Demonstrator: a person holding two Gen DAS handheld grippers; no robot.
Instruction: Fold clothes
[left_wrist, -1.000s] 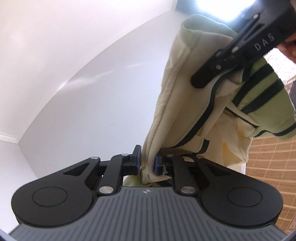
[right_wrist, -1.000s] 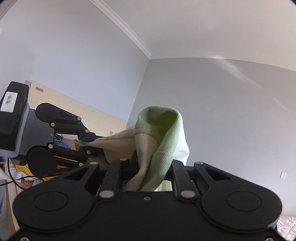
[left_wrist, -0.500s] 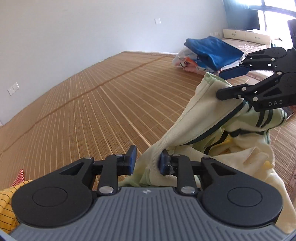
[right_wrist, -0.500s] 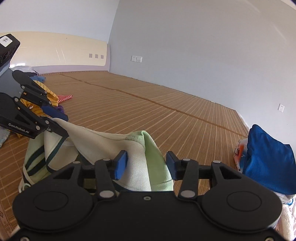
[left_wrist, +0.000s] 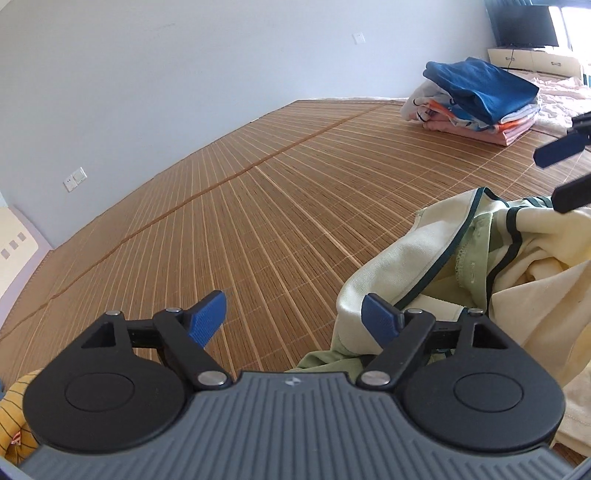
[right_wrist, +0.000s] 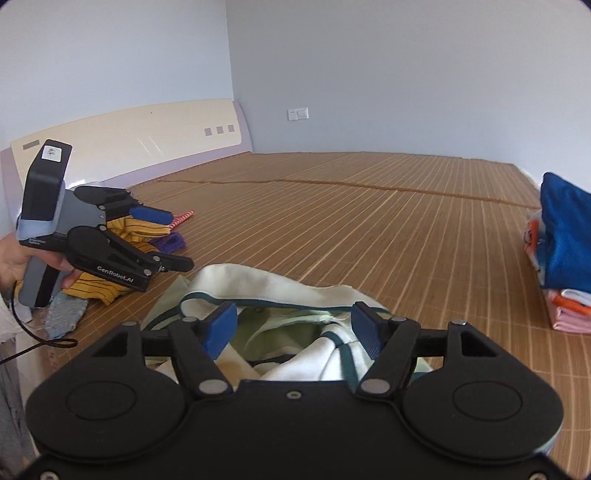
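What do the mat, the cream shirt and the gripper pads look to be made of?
Mat: woven bamboo or rattan slats, going by the thin parallel strips and slight sheen. Shirt: soft matte knit, probably cotton, lying in limp folds, with dark green trim. Pads: blue, finely ribbed, likely rubber or plastic; hard to tell.

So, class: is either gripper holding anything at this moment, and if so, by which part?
Nothing is held. The left gripper and right gripper are both open, and the cream and green garment lies crumpled on the mat.
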